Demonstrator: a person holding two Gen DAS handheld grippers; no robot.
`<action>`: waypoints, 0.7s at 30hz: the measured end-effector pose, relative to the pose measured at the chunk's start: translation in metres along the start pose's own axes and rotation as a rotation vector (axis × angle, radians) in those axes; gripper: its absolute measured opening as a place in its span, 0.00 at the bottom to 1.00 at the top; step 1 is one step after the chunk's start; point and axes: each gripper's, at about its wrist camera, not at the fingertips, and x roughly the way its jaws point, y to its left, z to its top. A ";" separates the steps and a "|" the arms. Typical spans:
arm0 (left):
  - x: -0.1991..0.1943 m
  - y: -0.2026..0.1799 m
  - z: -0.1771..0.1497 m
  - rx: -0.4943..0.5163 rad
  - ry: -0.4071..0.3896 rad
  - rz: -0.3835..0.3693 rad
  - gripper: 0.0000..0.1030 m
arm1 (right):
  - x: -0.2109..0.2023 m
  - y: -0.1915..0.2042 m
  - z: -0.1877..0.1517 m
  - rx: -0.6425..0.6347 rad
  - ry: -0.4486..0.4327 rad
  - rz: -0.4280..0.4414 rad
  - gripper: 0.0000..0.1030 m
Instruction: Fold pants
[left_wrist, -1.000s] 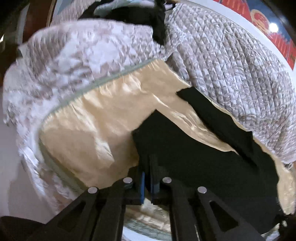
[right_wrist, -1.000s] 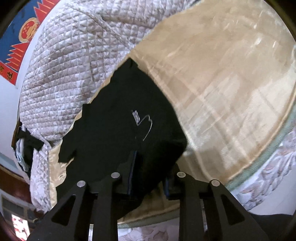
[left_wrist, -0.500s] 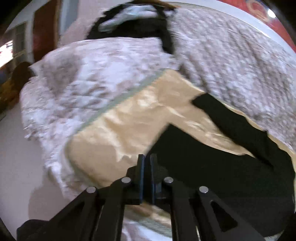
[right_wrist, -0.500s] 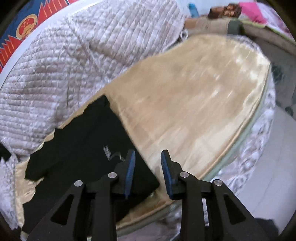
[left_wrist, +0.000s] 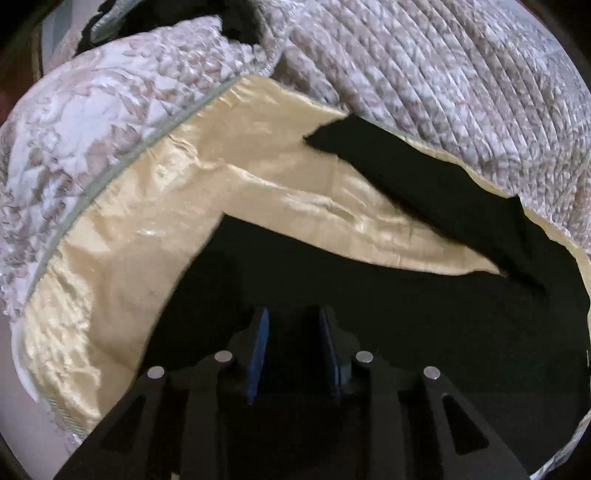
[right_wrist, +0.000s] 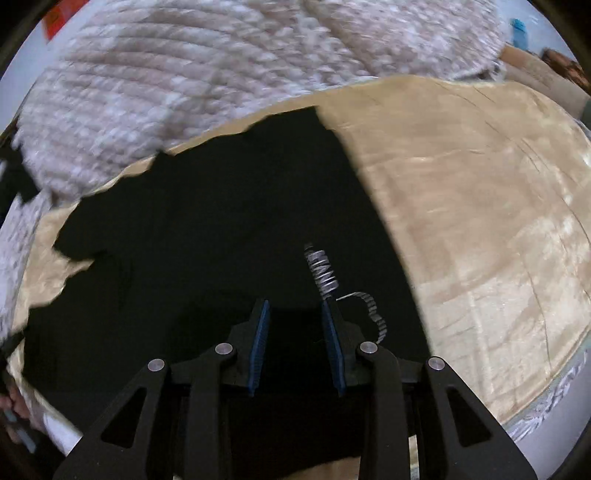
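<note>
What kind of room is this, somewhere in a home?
Most likely a bedroom. Black pants lie spread on a shiny cream-gold bed cover, with a quilted floral comforter bunched up behind it. Little else of the room shows.

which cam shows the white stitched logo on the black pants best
The right wrist view: the white stitched logo sits in plain sight on the black pants, just beyond the right gripper. The left wrist view shows the pants only as plain dark cloth with two legs spread; no logo shows there.

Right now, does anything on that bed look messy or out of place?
Yes. The black pants lie unevenly on the gold sheet: one leg splays away toward the rumpled quilt, leaving a wedge of sheet between the legs.
</note>
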 end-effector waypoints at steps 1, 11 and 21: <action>-0.004 -0.003 0.002 0.011 -0.014 0.019 0.30 | -0.004 -0.002 0.003 0.001 -0.015 -0.015 0.29; 0.012 -0.051 0.028 0.151 -0.026 -0.053 0.31 | 0.021 0.065 0.042 -0.197 0.007 0.091 0.29; 0.013 -0.005 0.030 -0.025 -0.050 0.075 0.37 | 0.033 0.034 0.056 -0.046 -0.008 0.023 0.41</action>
